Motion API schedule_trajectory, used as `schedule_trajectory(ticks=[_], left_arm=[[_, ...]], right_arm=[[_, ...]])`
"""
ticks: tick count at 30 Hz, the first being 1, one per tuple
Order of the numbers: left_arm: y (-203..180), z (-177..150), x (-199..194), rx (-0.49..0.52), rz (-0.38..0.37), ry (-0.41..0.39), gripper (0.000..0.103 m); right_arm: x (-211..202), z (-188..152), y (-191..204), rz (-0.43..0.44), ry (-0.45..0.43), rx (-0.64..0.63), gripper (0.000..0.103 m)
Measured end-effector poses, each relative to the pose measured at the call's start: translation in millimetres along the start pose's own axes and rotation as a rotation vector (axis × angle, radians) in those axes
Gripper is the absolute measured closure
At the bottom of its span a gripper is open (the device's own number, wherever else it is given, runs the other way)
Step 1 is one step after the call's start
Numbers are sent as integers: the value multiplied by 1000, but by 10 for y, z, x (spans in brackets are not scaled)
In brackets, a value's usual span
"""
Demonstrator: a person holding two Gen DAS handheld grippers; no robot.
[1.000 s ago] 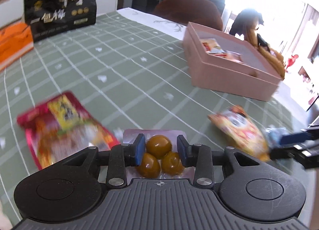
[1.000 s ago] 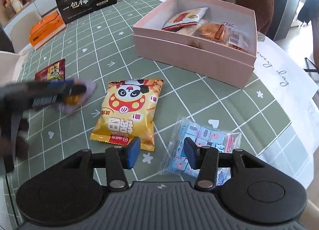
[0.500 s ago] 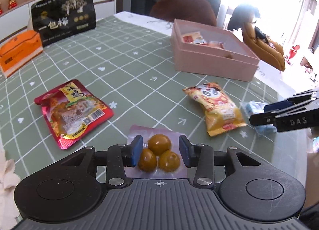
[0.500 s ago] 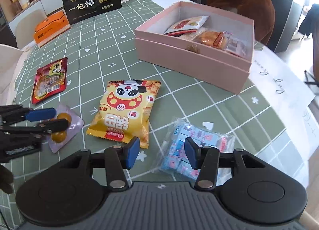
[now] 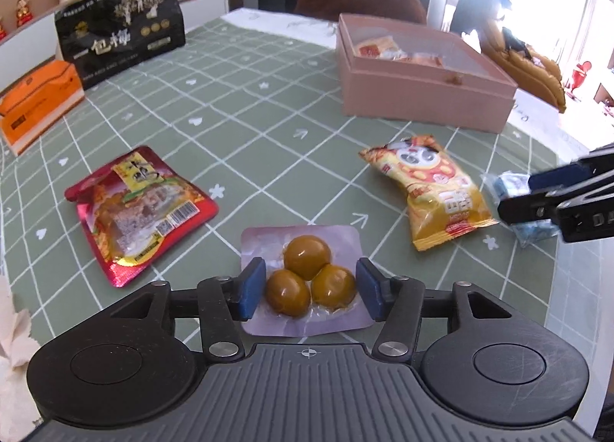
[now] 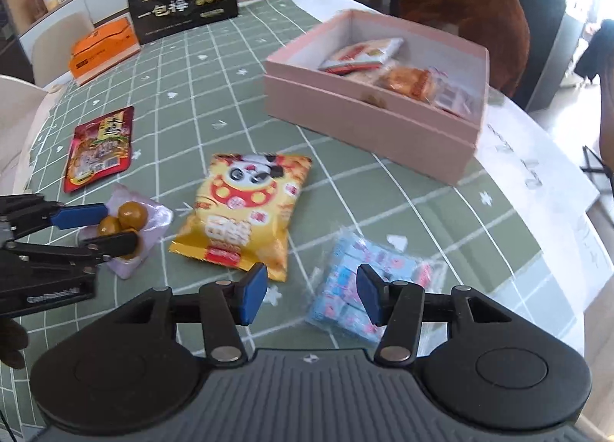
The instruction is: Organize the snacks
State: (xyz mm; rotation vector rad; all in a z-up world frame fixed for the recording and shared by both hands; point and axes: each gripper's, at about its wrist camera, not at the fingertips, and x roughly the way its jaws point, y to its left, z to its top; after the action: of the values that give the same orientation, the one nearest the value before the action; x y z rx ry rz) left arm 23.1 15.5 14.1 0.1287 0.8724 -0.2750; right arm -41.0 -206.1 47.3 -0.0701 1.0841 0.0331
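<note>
My left gripper (image 5: pixel 310 293) is open around a clear pack of three brown balls (image 5: pixel 307 277), which lies on the green checked tablecloth; the pads stand apart from it. The pack also shows in the right wrist view (image 6: pixel 128 217). My right gripper (image 6: pixel 311 298) is open and empty above a blue packet of small sweets (image 6: pixel 357 288). A yellow panda snack bag (image 6: pixel 245 211) lies between the two grippers. A red snack pouch (image 5: pixel 134 208) lies to the left. An open pink box (image 6: pixel 380 112) at the back holds several snacks.
A black standing bag (image 5: pixel 119 35) and an orange box (image 5: pixel 34 96) stand at the far left of the table. A brown chair (image 6: pixel 472 8) is behind the pink box. The table's edge (image 6: pixel 575 288) runs close on the right.
The left gripper has lowered and drawn back, and its jaws have opened wider around the pack of balls. The right gripper's jaws have opened wider over the blue packet.
</note>
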Motion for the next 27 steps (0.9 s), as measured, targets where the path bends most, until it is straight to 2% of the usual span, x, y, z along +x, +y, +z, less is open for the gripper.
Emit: schedule_trajectory(ticks=[7, 12, 14, 17, 18, 20, 24, 27], left_arm=[[46, 15, 17, -14, -30, 9, 43], [30, 6, 18, -9, -33, 7, 43], [39, 10, 28, -16, -41, 7, 43], [45, 25, 50, -19, -52, 4, 43], [36, 32, 57, -14, -53, 3, 43], [9, 46, 63, -2, -48, 11, 43], [-2, 37, 35, 8, -77, 28, 43], [-39, 6, -2, 20, -89, 46, 43]], right_arm=[[51, 235, 145, 38, -33, -16, 47], [361, 461, 190, 44, 22, 12, 42], [444, 485, 219, 58, 29, 9, 37], [469, 489, 269, 75, 40, -12, 37], [466, 482, 281, 80, 44, -17, 38], [450, 471, 284, 94, 57, -24, 47], [359, 442, 229, 87, 70, -25, 69], [288, 375, 135, 79, 88, -9, 72]])
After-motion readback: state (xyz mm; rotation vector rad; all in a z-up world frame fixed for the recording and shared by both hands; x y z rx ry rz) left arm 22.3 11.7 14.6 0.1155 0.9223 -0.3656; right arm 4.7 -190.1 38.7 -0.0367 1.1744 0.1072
